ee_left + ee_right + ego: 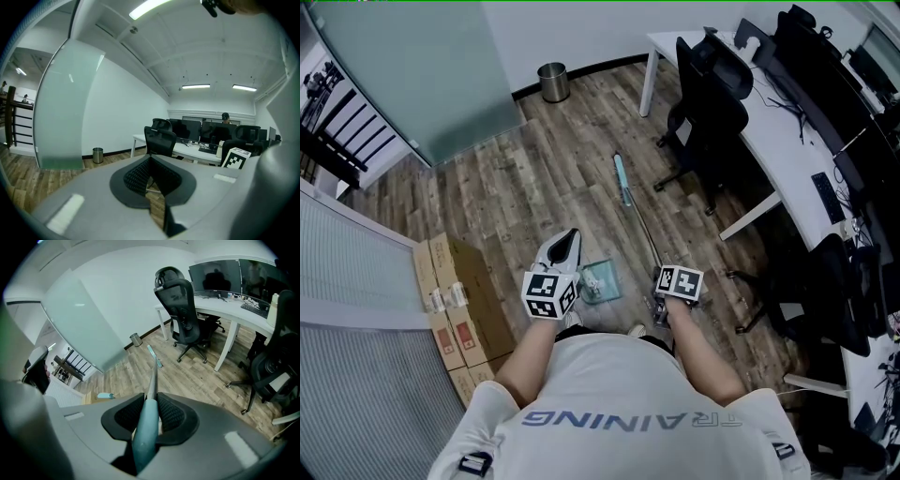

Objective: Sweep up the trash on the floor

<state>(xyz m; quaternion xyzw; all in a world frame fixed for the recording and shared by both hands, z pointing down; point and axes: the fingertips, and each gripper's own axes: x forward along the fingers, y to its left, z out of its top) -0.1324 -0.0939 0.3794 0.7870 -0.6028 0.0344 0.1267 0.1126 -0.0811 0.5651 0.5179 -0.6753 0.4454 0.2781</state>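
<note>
Grey and nearly level, the left gripper (151, 174) is held with its jaws shut on nothing, just beside a teal dustpan (600, 279) on the wooden floor (534, 169). Further right, the right gripper (150, 411) is clamped on the broom (639, 225). Its teal grip and metal handle run straight ahead from the jaws to a pale teal head on the floor. No trash can be made out.

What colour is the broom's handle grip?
Pale teal; the broom's handle grip shows best in the right gripper view.
</note>
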